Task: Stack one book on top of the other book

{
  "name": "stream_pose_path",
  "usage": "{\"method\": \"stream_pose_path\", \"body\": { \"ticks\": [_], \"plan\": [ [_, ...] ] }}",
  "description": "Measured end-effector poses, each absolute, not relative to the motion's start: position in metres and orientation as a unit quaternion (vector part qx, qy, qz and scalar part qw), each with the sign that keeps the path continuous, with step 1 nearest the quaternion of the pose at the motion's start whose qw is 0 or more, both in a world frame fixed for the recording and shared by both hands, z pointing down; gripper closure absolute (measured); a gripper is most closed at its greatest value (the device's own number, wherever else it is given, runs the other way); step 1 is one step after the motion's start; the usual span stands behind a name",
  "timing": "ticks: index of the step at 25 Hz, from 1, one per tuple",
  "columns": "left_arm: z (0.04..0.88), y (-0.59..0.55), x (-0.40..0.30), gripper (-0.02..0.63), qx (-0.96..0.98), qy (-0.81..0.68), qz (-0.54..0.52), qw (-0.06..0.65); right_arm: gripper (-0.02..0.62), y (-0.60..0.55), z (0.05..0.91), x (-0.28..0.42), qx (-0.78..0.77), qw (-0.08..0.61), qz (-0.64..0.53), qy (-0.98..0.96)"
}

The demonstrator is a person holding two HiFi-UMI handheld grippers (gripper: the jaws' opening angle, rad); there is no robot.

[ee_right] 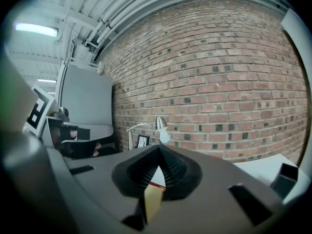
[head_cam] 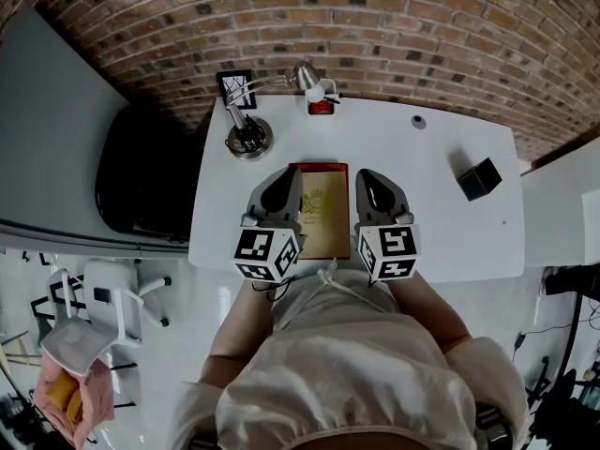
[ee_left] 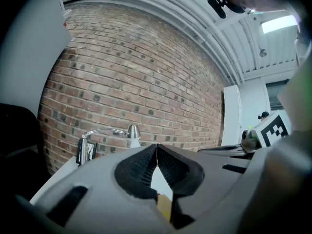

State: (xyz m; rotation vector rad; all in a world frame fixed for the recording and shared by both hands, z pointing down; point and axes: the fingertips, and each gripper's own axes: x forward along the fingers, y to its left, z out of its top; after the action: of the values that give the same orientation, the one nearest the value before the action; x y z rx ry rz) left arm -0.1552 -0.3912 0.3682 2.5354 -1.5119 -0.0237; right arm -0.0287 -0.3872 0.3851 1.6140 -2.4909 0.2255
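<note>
Closest is the person's pale top [head_cam: 356, 382]. Beyond it, the left hand-held gripper [head_cam: 284, 178] and right hand-held gripper [head_cam: 367, 178] hover either side of the books [head_cam: 324, 209] on the worktop [head_cam: 441, 242], both pinched shut on nothing. A cream cover seems to lie on a red one, so stacking looks done; next comes drawing clear. Right of the books, a black box [head_cam: 479, 178] hides any contents.

head: steeply down over table [head_cam: 450, 242] | gripper views: roughly level, facing brick wall [ee_left: 146, 82] | shared: lamp [ee_right: 160, 124]
</note>
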Motion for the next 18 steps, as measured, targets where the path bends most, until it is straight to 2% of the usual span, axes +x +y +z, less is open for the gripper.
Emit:
{"method": "stream_pose_path", "body": {
  "ticks": [18],
  "plan": [
    [0.384, -0.387, -0.155, 0.588, 0.850, -0.513, 0.020, 0.118, 0.569, -0.380, 0.397, -0.033, 0.534, 0.104, 0.083, -0.835]
  ]
}}
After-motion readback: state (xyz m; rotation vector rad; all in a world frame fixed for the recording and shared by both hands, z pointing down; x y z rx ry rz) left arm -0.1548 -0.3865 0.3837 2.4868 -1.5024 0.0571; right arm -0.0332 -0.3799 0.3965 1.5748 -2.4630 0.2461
